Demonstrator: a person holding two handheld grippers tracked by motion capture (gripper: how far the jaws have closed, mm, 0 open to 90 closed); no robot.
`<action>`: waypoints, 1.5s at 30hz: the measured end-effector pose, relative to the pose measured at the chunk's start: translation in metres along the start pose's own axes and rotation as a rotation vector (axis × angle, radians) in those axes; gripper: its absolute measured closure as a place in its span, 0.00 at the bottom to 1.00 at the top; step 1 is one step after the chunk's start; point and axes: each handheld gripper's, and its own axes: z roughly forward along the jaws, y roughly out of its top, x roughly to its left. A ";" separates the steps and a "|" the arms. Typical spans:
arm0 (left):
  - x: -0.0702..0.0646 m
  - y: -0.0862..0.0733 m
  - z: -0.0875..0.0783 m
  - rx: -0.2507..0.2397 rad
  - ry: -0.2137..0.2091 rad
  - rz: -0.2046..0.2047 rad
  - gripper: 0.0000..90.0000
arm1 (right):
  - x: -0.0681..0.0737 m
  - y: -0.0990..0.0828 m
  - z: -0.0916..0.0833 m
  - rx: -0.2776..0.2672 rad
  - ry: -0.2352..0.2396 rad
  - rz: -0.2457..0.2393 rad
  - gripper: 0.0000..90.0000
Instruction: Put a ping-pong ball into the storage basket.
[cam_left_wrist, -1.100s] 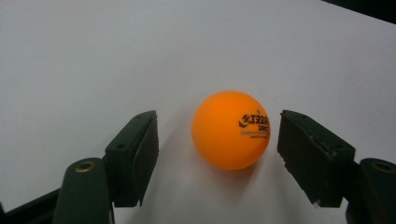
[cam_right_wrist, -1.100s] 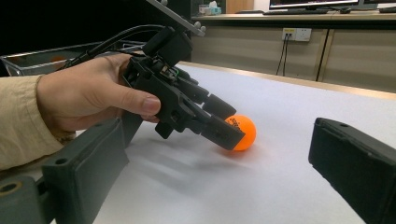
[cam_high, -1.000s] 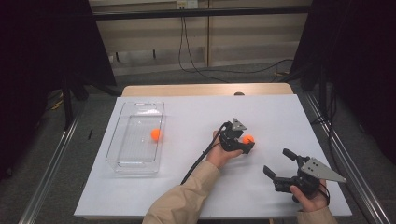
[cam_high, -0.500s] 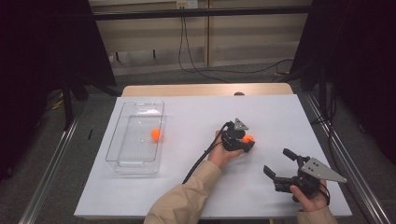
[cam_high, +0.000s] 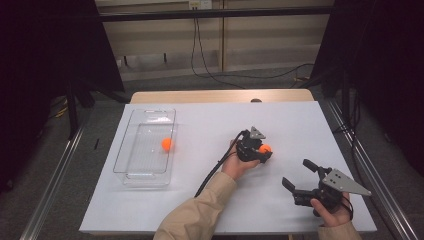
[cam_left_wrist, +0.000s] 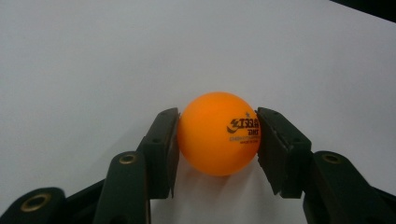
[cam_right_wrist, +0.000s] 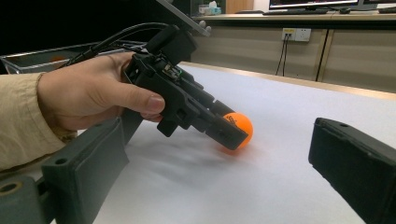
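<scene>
An orange table tennis ball (cam_left_wrist: 218, 133) with black print sits on the white table between the jaws of my left gripper (cam_left_wrist: 217, 144). The jaws have just been closing, and both pads now press on the ball's sides. In the high view this left gripper (cam_high: 263, 153) holds the ball (cam_high: 265, 148) at the table's middle. My right gripper (cam_high: 296, 173) rests open near the front right, with nothing between its jaws. The right gripper view looks past its own open jaws (cam_right_wrist: 224, 186) at the left hand and the held ball (cam_right_wrist: 242, 124). A second orange ball (cam_high: 166, 144) lies in a clear tray (cam_high: 131, 150).
The clear plastic tray stands on the left part of the white table top (cam_high: 210, 125). A black cable (cam_high: 215, 170) trails from the left gripper toward the front edge. Dark curtains and metal rails flank the table.
</scene>
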 end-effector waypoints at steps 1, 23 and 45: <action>0.001 0.000 -0.001 0.000 -0.001 -0.002 0.57 | 0.000 0.000 0.000 0.000 0.001 -0.002 0.04; 0.012 -0.008 -0.036 -0.020 -0.006 -0.042 0.57 | 0.001 0.000 0.001 0.005 0.001 -0.005 0.04; 0.021 -0.022 -0.068 -0.028 -0.003 -0.088 0.57 | 0.001 0.000 0.001 0.009 0.001 -0.014 0.04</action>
